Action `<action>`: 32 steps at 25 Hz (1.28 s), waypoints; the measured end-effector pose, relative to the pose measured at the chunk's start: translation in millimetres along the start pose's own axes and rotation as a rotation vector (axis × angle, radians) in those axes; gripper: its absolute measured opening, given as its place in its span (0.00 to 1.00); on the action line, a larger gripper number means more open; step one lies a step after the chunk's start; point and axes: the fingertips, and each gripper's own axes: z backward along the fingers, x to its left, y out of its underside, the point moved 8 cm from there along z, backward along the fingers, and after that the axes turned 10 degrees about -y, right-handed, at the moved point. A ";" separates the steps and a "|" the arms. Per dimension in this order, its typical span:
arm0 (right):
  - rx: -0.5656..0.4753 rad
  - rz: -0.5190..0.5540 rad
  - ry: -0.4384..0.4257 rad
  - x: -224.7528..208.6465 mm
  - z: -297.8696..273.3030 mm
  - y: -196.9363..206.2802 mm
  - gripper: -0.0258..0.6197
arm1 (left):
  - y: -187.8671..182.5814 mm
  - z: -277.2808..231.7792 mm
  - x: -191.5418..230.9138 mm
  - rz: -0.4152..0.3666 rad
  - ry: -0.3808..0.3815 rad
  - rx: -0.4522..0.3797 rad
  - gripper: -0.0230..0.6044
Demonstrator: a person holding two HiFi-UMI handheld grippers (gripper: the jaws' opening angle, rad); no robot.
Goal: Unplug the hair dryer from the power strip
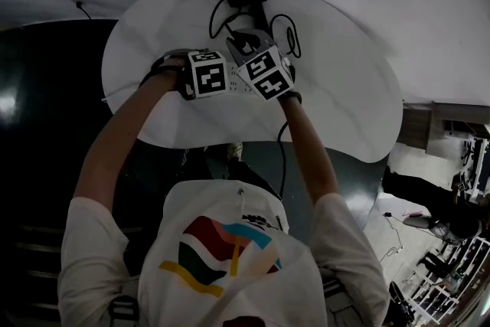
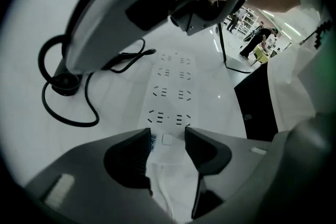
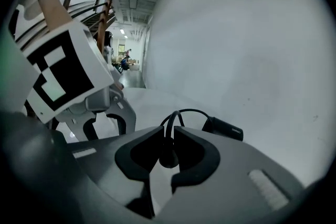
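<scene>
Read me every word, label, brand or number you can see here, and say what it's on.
Nothing here can be read.
On the hair dryer: small pale print, too small to read.
On the power strip: a small label beside its switch, blurred.
On the marker cubes: black-and-white patterns only, no letters.
On the shirt: a coloured graphic, no words.

One head camera above, one camera riding each claw.
The head camera looks steeply down past the person's shoulders (image 1: 230, 241) onto the surface (image 1: 344, 111), both claws mid-frame. The left claw (image 2: 168, 132) camera points nearly straight down, close over the power strip (image 2: 173, 86). The right claw (image 3: 169, 132) camera faces shallower across the surface to the hair dryer (image 3: 223, 128), the plug (image 3: 168, 157) close between its jaws. Each claw view catches the other claw.
</scene>
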 end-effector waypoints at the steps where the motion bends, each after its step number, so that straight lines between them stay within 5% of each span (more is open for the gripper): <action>1: 0.023 0.016 -0.006 1.7 -4.6 2.2 0.15 | 0.4 0.1 0.2 0.000 -0.001 -0.003 0.36; 8: 0.238 0.165 -0.047 8.8 -32.3 32.8 0.16 | 1.5 0.3 -0.4 0.006 0.000 -0.023 0.36; 15: 0.320 0.155 -0.065 9.1 -40.4 53.8 0.17 | 4.8 1.5 -1.3 0.017 -0.005 -0.047 0.36; 18: 0.321 0.144 -0.064 7.9 -39.7 56.1 0.19 | 4.3 1.6 -1.3 0.018 -0.003 -0.052 0.36; 25: 0.264 0.113 -0.091 9.5 -35.6 47.5 0.44 | 6.3 2.1 -1.8 0.020 -0.004 -0.064 0.36; 32: 0.218 0.115 -0.083 9.7 -24.8 40.2 0.45 | 6.4 2.4 -1.7 0.025 -0.005 -0.072 0.36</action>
